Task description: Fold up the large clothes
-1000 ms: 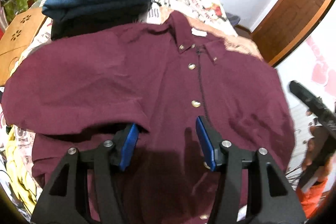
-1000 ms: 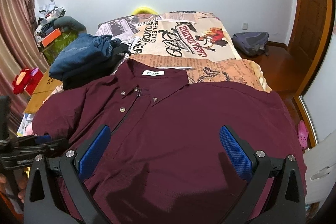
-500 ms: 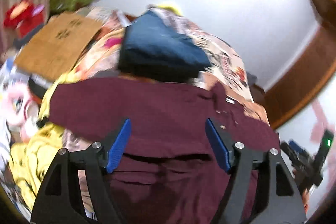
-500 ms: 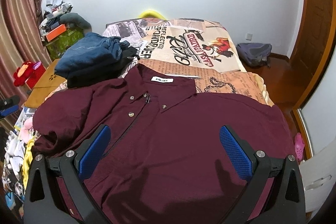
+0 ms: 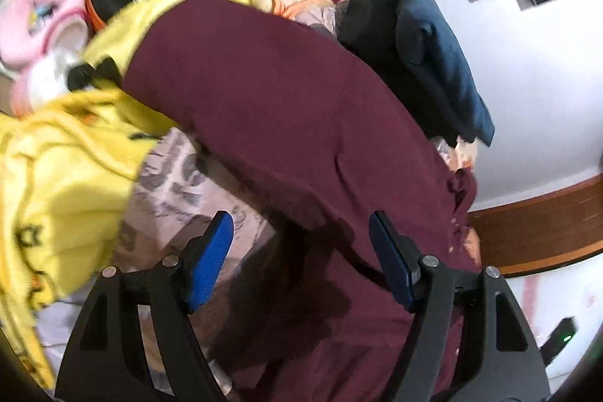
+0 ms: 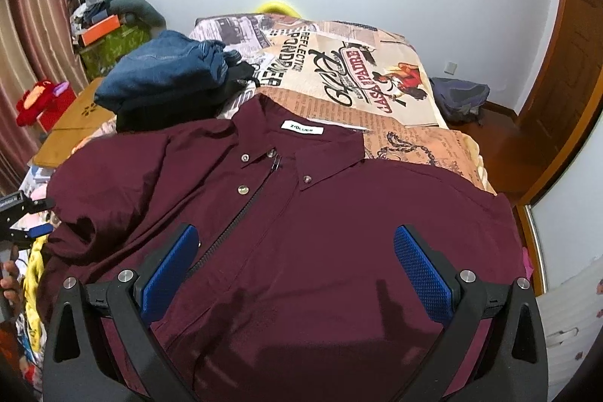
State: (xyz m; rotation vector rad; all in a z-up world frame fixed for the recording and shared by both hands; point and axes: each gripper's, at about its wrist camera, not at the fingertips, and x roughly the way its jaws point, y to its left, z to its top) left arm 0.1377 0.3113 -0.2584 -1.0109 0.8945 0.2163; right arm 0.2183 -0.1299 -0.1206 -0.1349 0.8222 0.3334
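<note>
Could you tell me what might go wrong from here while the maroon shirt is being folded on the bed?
The maroon shirt has a sleeve bunched at its left edge; folding now may lock in wrinkles.
The folded jeans sit close to the collar, so a pulled sleeve could drag against them.
The left gripper is open beside yellow cloth and might catch that instead.

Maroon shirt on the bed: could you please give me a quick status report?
Both tools open, left tool and right tool empty. Maroon shirt spread face-up, unfolded. Folded jeans by its collar.
</note>
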